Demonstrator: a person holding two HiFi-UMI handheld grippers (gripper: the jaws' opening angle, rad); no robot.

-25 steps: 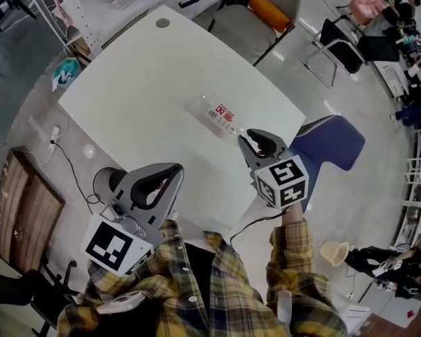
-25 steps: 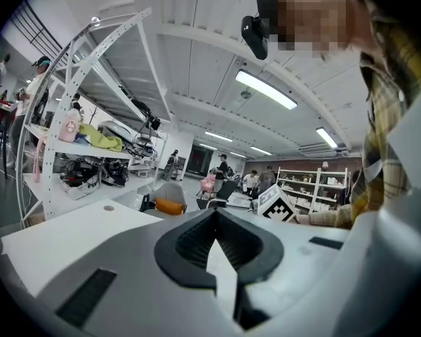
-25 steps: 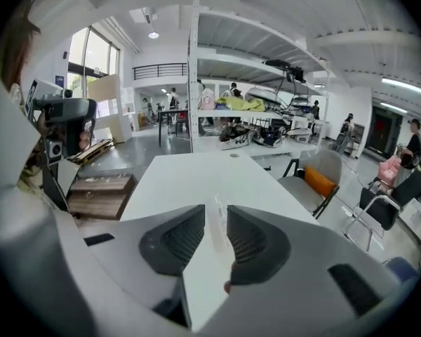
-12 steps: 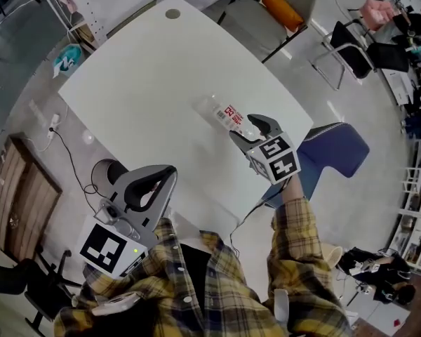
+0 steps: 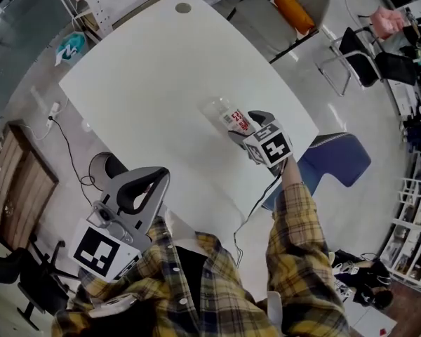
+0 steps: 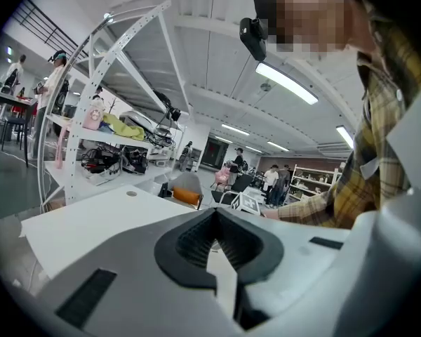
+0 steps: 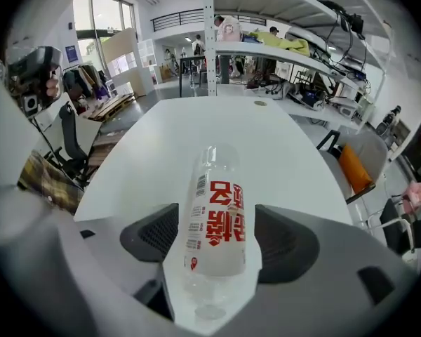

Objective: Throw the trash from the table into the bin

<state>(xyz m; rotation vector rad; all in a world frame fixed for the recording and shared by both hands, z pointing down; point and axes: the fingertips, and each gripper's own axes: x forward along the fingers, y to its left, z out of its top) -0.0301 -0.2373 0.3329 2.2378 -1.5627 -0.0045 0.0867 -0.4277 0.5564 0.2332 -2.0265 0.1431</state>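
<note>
Right gripper (image 7: 216,225) spread around the bottle (image 7: 216,188); left gripper (image 6: 214,211) closed and empty.

In the right gripper view the ribbed pads (image 7: 151,234) stand wide, having just been opening. The clear, red-printed bottle lies lengthwise between them on the table (image 7: 217,125), with a thin gap on each side, so it is released rather than squeezed. The head view cannot show that gap, because the marker cube covers most of the right gripper (image 5: 247,125). It does show the bottle (image 5: 224,112) lying near the right edge of the table (image 5: 147,83). The left gripper view shows its tips meeting with nothing between them. The head view places the left gripper (image 5: 165,175) off the table, beside the plaid shirt (image 5: 196,286).
</note>
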